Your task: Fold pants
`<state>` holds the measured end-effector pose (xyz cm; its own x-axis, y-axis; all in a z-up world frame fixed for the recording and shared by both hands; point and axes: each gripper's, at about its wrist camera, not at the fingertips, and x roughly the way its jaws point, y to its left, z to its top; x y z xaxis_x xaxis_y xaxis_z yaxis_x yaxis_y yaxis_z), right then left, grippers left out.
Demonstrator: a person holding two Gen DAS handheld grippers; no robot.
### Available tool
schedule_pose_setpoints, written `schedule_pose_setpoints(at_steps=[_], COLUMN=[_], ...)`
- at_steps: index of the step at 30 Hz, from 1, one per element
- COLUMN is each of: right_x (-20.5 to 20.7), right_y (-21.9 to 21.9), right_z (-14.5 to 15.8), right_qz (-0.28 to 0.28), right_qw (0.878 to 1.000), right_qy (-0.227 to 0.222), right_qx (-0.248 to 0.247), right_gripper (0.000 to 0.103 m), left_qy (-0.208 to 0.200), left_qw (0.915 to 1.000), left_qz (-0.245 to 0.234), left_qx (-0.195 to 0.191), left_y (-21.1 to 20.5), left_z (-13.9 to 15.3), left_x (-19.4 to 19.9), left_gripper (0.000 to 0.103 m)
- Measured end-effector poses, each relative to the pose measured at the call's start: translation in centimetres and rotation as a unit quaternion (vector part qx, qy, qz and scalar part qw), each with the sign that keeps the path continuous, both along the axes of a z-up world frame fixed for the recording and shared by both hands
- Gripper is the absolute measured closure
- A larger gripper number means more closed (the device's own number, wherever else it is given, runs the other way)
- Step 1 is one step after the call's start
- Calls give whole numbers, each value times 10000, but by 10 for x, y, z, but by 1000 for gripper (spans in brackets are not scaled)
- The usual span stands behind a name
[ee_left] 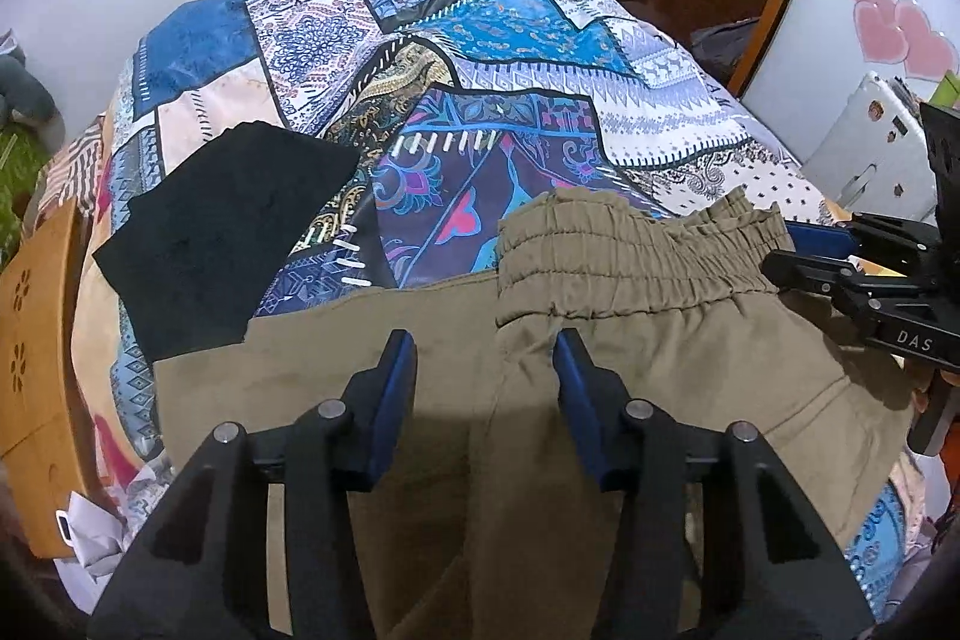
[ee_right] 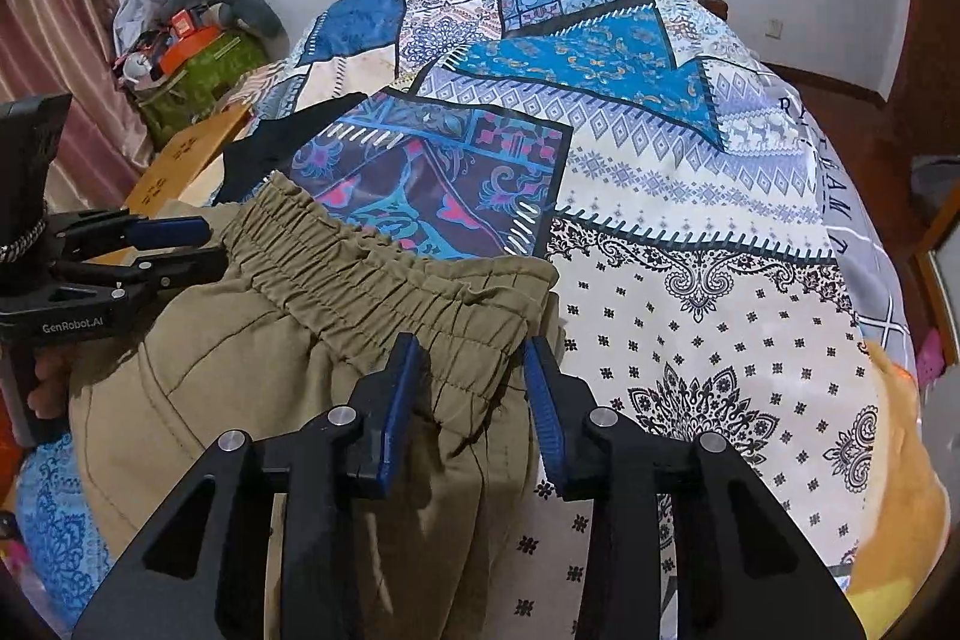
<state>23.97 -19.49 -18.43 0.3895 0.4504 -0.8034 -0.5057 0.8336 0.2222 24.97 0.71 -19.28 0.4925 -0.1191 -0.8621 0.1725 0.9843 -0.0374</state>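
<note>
Olive-khaki pants [ee_left: 600, 370] lie on a patchwork bedspread [ee_right: 690, 232] of blue paisley, white-and-lilac diamond bands, cream with black medallions and a purple panel with pink motifs, beside a plain black cloth [ee_left: 216, 232], between black grippers with blue pads [ee_left: 393, 388].

One pair of khaki cotton pants with a gathered elastic waistband [ee_left: 600, 340] lies on one bed under a blue patchwork-print cover [ee_left: 480, 40]. One flat black cloth [ee_left: 222, 232] rests beside them. Two black grippers with blue-padded jaws appear: the left gripper [ee_left: 485, 340] and the right gripper [ee_right: 474, 346].
</note>
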Motion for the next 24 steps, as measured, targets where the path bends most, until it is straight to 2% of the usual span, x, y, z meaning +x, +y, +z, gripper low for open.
schedule_pose_setpoints(at_steps=[4,6,11,12,14,17,20,24], right_x=[-5,-9,-21,-23,-28,-32,-34,-31], right_y=[-2,-5,-14,-14,-16,-20,-23,-24], right_z=[18,26,40,40,37,24,7,-13], right_qz=[-10,-47,-174,-215,-251,-332,-405,-350], right_qw=[9998,9997,9993,9993,9993,9994,9985,9957], right_qy=[-134,-221,-331,-312,-265,-12,326,820], right_qx=[-125,-111,71,63,63,119,157,233], right_gripper=[69,55,29,25,22,21,21,22], left_qy=[-276,-438,-671,-668,-583,-204,191,526], left_qw=[9993,9982,9939,9931,9916,9906,9873,9827], left_qz=[246,411,878,959,1143,1320,1491,1526], left_qx=[26,44,-66,-73,-145,-306,-520,-909], left_y=[17,30,73,80,95,111,123,127], left_z=[23,36,52,52,45,25,0,-21], left_x=[-10,-18,-38,-41,-49,-55,-59,-59], left_gripper=[51,47,21,18,16,16,16,16])
